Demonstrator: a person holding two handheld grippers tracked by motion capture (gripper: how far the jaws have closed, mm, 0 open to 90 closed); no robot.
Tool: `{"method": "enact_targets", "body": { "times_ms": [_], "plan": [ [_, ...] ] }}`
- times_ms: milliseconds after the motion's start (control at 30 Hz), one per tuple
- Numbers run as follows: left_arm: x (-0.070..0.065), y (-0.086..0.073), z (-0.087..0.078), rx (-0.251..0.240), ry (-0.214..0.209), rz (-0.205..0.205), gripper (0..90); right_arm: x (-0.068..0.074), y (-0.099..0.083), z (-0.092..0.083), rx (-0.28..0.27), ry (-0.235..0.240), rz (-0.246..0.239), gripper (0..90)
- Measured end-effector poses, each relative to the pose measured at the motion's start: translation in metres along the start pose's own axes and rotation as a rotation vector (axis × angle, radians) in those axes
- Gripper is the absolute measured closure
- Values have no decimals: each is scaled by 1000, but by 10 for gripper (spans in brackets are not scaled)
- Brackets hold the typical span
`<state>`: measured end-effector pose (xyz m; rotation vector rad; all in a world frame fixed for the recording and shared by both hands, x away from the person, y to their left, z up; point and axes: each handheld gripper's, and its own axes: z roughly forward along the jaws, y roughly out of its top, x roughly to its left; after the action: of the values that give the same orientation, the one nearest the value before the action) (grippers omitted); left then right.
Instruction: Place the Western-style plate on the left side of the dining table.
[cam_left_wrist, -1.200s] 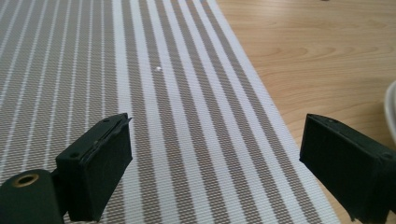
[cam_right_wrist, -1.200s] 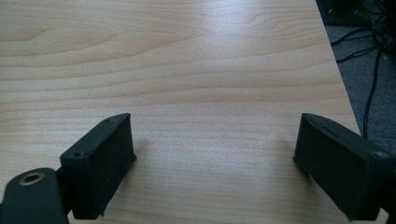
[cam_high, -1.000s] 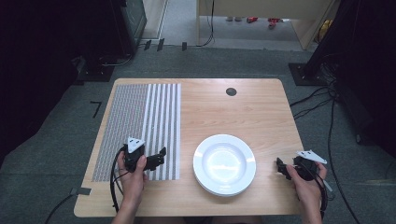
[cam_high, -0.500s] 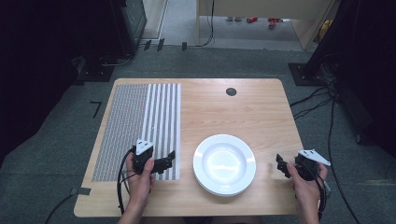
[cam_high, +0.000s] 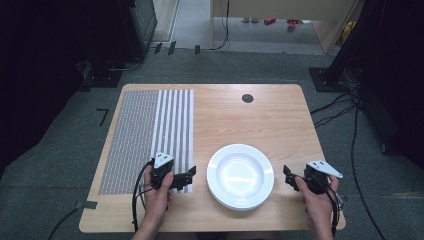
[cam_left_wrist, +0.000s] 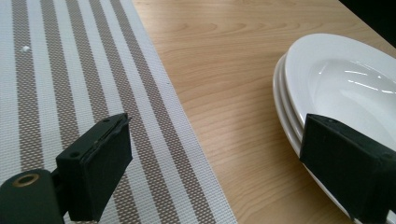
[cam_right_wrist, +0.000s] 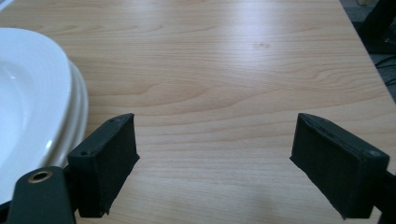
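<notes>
Near the table's front edge sits the stack of white plates, its three layered rims plain in the left gripper view, flanked by the left gripper over the striped mat and the right gripper, both with jaws spread wide and empty.

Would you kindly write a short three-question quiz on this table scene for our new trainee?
1. True or false: the left gripper is shut on a plate.
2. The stack of white plates lies: A) on the striped mat; B) on bare wood between the two grippers; C) at the table's far edge.
3. Fill in: the right gripper has its jaws ____.

Key: 1 false, its jaws stand apart beside the stack; 2 B; 3 open.
</notes>
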<state>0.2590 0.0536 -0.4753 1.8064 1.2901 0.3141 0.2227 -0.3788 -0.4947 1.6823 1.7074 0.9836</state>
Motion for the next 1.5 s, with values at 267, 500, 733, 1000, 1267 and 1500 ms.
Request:
{"method": "enact_targets", "body": {
  "times_ms": [267,500,733,1000,1267,1500],
  "plan": [
    [-10,-3,5,13,-29,3,93,11,2,-1,-21,43,25,142],
    [-17,-4,6,15,-61,-3,93,26,5,-2,-34,101,31,154],
    [-23,-4,8,11,-130,-20,94,38,5,-1,-28,136,37,233],
    [-34,-7,11,27,-154,-8,145,49,3,-2,-22,193,22,482],
    [-38,-10,12,25,-180,-1,270,50,0,2,28,234,50,591],
    [-41,-14,13,24,-216,8,419,53,-2,5,59,260,52,585]
  ]
}}
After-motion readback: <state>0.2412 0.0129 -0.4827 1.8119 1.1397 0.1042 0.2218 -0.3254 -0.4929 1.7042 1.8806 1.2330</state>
